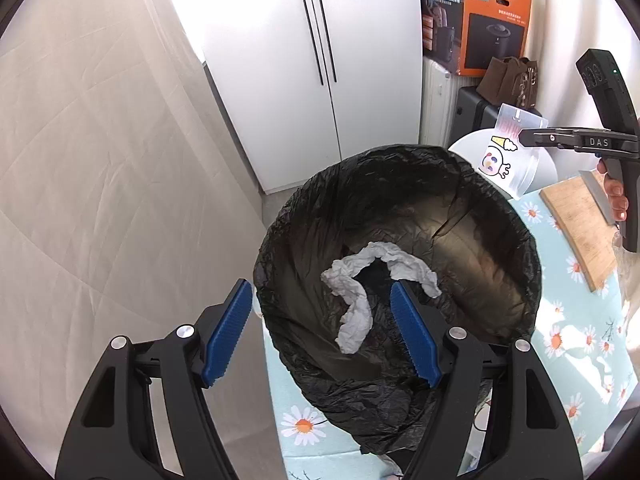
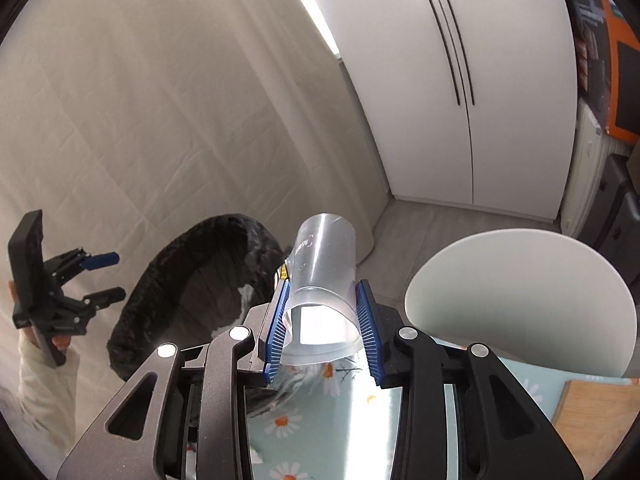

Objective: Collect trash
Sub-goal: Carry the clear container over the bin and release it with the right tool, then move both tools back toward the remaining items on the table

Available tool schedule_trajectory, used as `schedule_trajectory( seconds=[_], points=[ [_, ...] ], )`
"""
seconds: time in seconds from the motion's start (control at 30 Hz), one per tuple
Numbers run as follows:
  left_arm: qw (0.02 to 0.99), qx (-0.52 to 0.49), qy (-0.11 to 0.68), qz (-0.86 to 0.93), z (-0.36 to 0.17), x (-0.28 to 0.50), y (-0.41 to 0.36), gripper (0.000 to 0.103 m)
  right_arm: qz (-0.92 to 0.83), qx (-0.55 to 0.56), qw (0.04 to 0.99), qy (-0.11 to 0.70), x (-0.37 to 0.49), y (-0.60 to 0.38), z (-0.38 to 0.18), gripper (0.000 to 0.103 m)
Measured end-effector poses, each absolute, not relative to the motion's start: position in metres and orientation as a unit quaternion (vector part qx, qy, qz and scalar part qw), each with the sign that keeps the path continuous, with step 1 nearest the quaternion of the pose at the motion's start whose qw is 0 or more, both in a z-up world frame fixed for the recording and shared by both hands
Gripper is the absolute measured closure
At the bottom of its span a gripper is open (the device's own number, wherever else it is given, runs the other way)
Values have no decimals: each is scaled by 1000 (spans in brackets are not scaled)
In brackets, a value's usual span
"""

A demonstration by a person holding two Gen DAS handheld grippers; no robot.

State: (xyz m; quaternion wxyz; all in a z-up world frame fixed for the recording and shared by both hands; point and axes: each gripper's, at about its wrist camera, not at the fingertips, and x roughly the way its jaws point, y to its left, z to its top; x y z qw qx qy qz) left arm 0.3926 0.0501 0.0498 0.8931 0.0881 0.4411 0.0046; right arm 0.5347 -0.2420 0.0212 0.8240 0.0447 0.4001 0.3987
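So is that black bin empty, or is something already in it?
Not empty. A crumpled white tissue lies inside the black-lined bin. The clear plastic cup is not in yet: the right gripper holds it beside the bin.

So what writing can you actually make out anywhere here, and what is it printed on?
"PHILIPS": on the orange box beside the white cabinet.
"DAS": on the right gripper, whose jaws pinch the clear plastic cup.
Red characters on the cup by its cartoon sticker: too blurred to read.
Small white print on the box and on the cup's wall in the right wrist view: too small to read.
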Motion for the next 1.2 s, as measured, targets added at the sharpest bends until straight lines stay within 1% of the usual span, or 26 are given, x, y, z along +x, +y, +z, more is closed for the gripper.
schedule_trajectory(
  seconds=[0.13, 0.23, 0.27, 0.3, 0.37, 0.47, 0.5, 0.57, 0.97, 1.2],
  points=[
    [901, 78, 427, -11, 59, 390, 46, 30, 438, 15, 820, 370, 506, -215, 61, 67],
    [905, 75, 418, -21, 61, 388, 43, 22, 456, -10, 811, 366, 490, -187, 71, 62],
    [907, 74, 414, -26, 62, 386, 42, 13, 458, -17, 809, 368, 487, -179, 71, 55],
    [909, 72, 410, -31, 62, 384, 42, 5, 462, -25, 806, 369, 483, -171, 69, 42],
    [910, 69, 406, -41, 62, 380, 41, 6, 463, -36, 805, 368, 475, -158, 67, 40],
    [909, 81, 406, -43, 57, 373, 42, 6, 448, -55, 812, 369, 466, -147, 65, 22],
    [908, 83, 408, -45, 56, 370, 43, 6, 444, -58, 814, 370, 463, -145, 65, 21],
    [908, 81, 409, -50, 53, 364, 47, 6, 435, -58, 818, 372, 458, -145, 67, 18],
    [908, 46, 408, -88, 40, 327, 80, 6, 357, -84, 845, 390, 415, -149, 75, 13],
    [905, 40, 413, -98, 29, 309, 88, 6, 329, -76, 850, 404, 385, -151, 63, 13]
  ],
)
